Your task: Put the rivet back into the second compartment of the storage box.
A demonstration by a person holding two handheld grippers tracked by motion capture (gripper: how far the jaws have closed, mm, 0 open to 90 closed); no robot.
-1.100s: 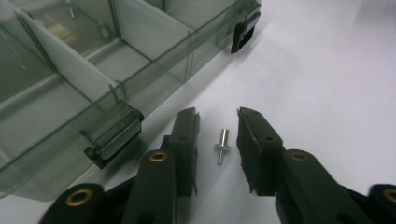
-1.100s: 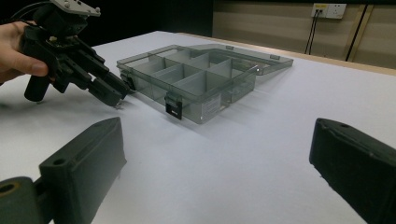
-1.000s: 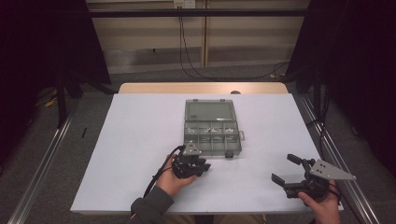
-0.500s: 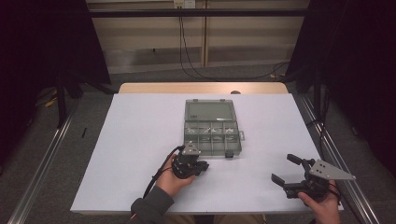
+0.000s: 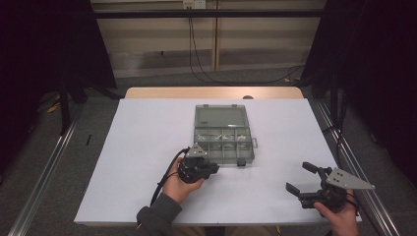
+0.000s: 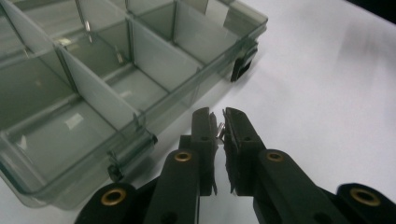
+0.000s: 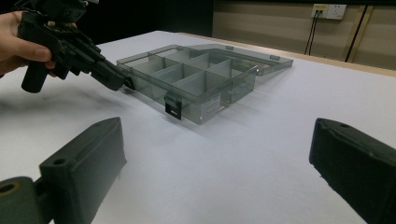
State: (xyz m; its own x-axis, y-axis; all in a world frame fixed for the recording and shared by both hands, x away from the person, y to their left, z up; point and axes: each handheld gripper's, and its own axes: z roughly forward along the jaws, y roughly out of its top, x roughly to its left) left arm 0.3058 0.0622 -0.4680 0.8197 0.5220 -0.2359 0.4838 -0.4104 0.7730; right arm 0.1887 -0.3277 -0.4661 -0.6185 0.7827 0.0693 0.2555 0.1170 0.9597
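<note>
A clear grey compartment box (image 5: 223,145) lies open at mid-table, its lid (image 5: 220,117) folded flat behind it. My left gripper (image 5: 214,169) sits just off the box's near left corner (image 6: 135,140). Its jaws have just been closing and now pinch a small metal pin (image 6: 218,129) between the pads, close above the white table. From the right gripper view, the left gripper (image 7: 122,82) points at the box (image 7: 187,79). My right gripper (image 5: 298,177) rests near the front right, jaws wide open with nothing between them (image 7: 217,140).
Some compartments hold small metal parts (image 6: 119,57). A black latch (image 6: 243,65) sticks out of the box's front wall. The white table sheet (image 5: 137,147) spreads wide on both sides of the box. Cables and a wall socket (image 5: 192,4) are beyond the far edge.
The left gripper's jaws have drawn together. Both hands stay about where they were.
</note>
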